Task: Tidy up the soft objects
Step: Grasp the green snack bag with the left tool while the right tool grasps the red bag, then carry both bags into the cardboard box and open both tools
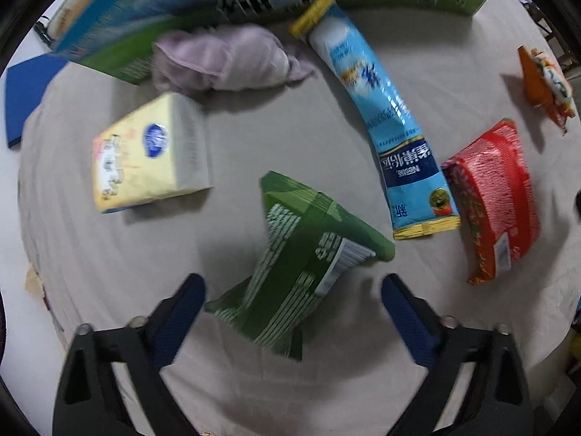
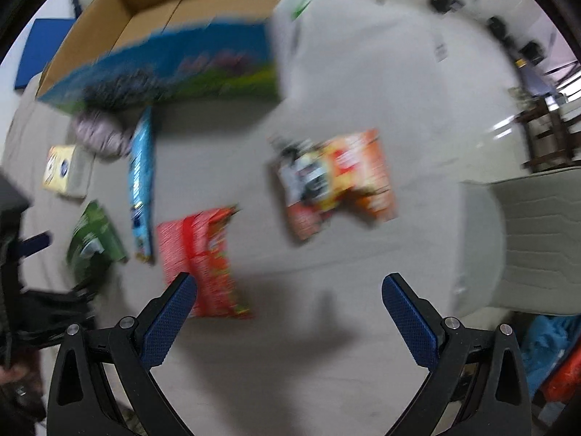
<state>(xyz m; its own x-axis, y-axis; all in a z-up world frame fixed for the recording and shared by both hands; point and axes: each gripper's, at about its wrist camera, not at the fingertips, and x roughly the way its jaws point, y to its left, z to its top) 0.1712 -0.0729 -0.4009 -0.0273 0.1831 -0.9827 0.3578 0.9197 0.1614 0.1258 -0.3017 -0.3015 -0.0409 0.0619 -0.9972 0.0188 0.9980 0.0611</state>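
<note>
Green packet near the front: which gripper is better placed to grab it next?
Left, likely. The left gripper is open, with the green packet lying between its fingers. The right gripper is also open, but nearer the red packet.

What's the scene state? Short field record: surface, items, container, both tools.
surface: table under beige cloth
container: open cardboard box, printed blue-green side, at far edge
items: green packet; yellow tissue pack; lilac towel; long light-blue sachet; red packet; orange packet
left tool: open, straddling the green packet's near end, not closed on it
right tool: open, empty, red packet by its left finger
</note>
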